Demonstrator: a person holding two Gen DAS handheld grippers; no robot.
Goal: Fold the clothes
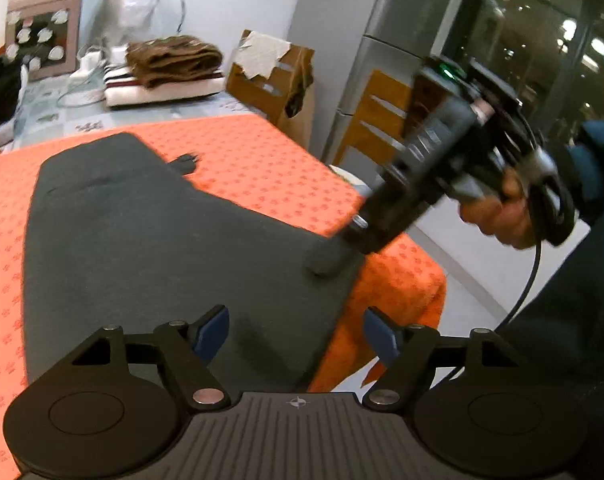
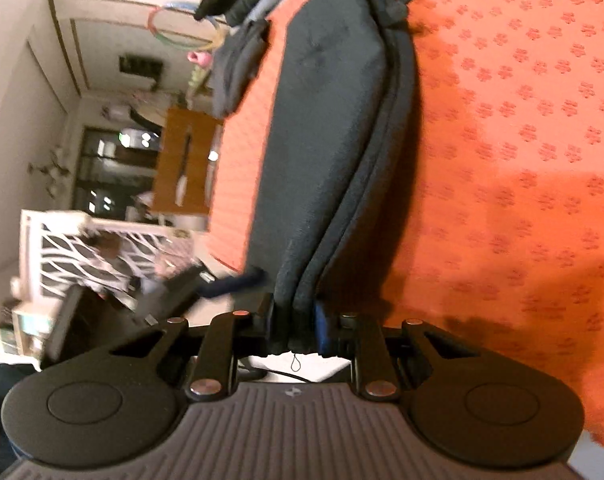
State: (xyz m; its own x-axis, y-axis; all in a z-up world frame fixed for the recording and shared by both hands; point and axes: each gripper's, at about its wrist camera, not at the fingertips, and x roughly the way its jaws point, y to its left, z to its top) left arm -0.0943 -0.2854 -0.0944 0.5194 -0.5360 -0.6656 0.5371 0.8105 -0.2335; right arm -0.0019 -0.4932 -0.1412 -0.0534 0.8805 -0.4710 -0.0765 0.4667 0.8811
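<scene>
Garment: a dark grey garment [image 1: 150, 248] lay on the orange cloth [image 1: 262, 152] that covered the surface, and it reached to the near edge.
Layers: in the right wrist view the garment [image 2: 325, 140] showed several layers along one edge, so it lay at least partly folded.
Right tongs: the right tongs [image 2: 294, 320] were pressed together and pinching the layered edge of the garment, probably to keep the layers together while they were lifted or carried over.
Left tongs: the left tongs [image 1: 294, 332] were spread and held nothing; they hung just over the near part of the garment, probably ready to take or to press the cloth.
Folded pile: a pile of folded clothes [image 1: 170, 68] stood well apart at the far end of the surface, perhaps the place for finished pieces.
Hidden: the kind of garment could not be told, and both views were blurred. The near end of the garment was hidden behind the tongs. The dark strip [image 1: 186, 160] beside its far edge was too small to name.
</scene>
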